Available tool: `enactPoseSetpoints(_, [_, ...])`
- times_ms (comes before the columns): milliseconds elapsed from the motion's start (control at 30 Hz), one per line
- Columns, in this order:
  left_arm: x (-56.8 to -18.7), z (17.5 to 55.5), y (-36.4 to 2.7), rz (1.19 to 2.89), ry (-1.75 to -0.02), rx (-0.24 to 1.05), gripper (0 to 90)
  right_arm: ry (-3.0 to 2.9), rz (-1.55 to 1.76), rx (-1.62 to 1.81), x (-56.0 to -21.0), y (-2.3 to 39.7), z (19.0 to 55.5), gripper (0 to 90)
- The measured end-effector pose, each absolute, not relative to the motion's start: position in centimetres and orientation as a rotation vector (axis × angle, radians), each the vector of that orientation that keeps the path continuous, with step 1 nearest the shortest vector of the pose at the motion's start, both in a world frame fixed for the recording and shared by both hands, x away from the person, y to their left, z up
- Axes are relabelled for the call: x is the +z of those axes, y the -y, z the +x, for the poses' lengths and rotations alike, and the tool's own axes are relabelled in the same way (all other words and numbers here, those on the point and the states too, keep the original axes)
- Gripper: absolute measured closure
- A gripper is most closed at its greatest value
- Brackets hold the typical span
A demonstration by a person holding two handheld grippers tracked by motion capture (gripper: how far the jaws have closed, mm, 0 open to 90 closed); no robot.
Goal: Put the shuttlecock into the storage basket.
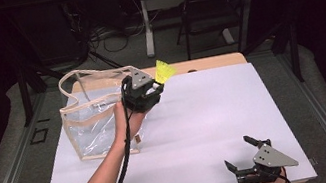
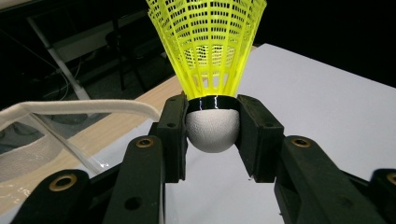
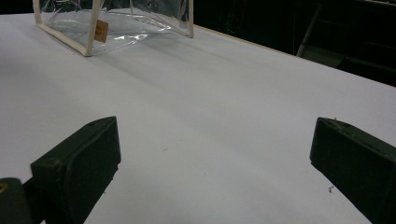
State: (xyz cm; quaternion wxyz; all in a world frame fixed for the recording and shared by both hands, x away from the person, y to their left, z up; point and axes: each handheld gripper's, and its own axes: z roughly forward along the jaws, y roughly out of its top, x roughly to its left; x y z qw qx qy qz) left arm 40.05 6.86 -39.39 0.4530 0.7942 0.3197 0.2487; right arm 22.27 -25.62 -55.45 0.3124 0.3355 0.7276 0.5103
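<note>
Left gripper (image 1: 158, 88) pinching yellow shuttlecock (image 1: 164, 71) beside clear tote bag (image 1: 92, 119), upper left; right gripper (image 1: 241, 153) spread, lower right tabletop (image 1: 205, 114).

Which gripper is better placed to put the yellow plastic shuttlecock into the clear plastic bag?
Left. The left gripper already grips the yellow plastic shuttlecock by its white head, beside the clear plastic bag. The right gripper sits open near the table's front edge, far from the bag.
</note>
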Motion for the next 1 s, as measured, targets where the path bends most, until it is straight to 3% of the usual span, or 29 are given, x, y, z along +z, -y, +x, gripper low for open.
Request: enactPoseSetpoints(1000, [-37.3, 41.2, -8.5, 1.928, -0.818, 0.67, 64.5, -1.918, 0.885, 1.349, -55.4, 25.7, 22.2, 1.4])
